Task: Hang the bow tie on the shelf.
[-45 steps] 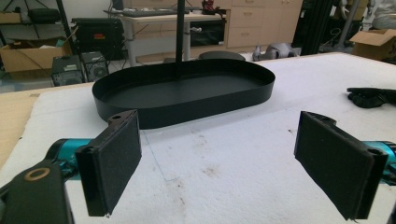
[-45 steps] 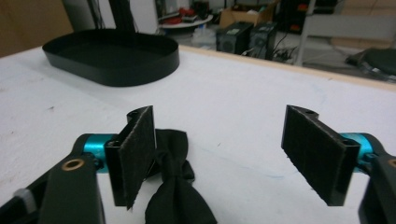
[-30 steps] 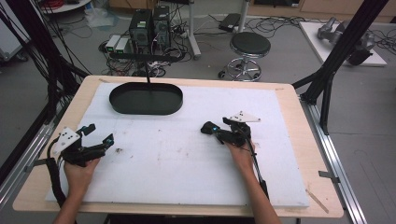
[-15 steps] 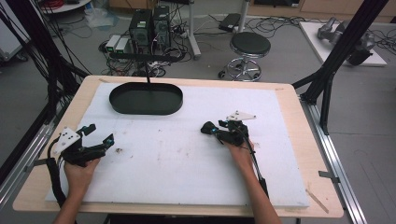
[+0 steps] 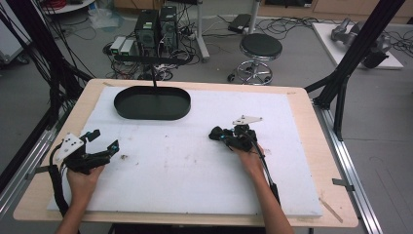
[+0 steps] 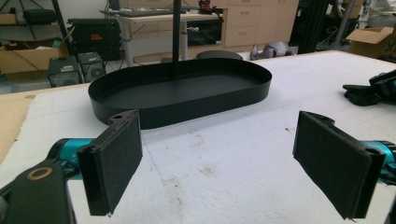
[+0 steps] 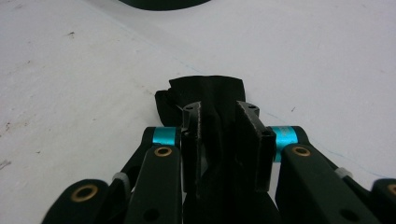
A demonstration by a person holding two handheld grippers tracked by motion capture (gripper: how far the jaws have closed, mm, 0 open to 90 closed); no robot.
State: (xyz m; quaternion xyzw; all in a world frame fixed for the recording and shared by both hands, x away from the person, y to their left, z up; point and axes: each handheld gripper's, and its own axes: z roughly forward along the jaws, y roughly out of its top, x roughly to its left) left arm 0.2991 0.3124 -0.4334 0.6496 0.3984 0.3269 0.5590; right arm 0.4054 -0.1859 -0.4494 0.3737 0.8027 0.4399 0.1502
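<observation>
The right gripper (image 7: 223,140) pinches a black cloth (image 7: 205,95) between its jaws, while the left gripper (image 6: 233,158) gapes wide before a black tray (image 6: 187,91).

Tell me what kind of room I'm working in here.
Probably a robotics lab or workshop, not a home: computer towers and loose cables sit on the floor behind the table, a stool stands nearby, and black frame struts surround the bench.

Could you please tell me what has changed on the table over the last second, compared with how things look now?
Almost nothing changed. The right gripper stays shut on the black cloth, at most nudged slightly. The left gripper remains open in the same spot, and the black oval tray has not moved on the white mat.
</observation>
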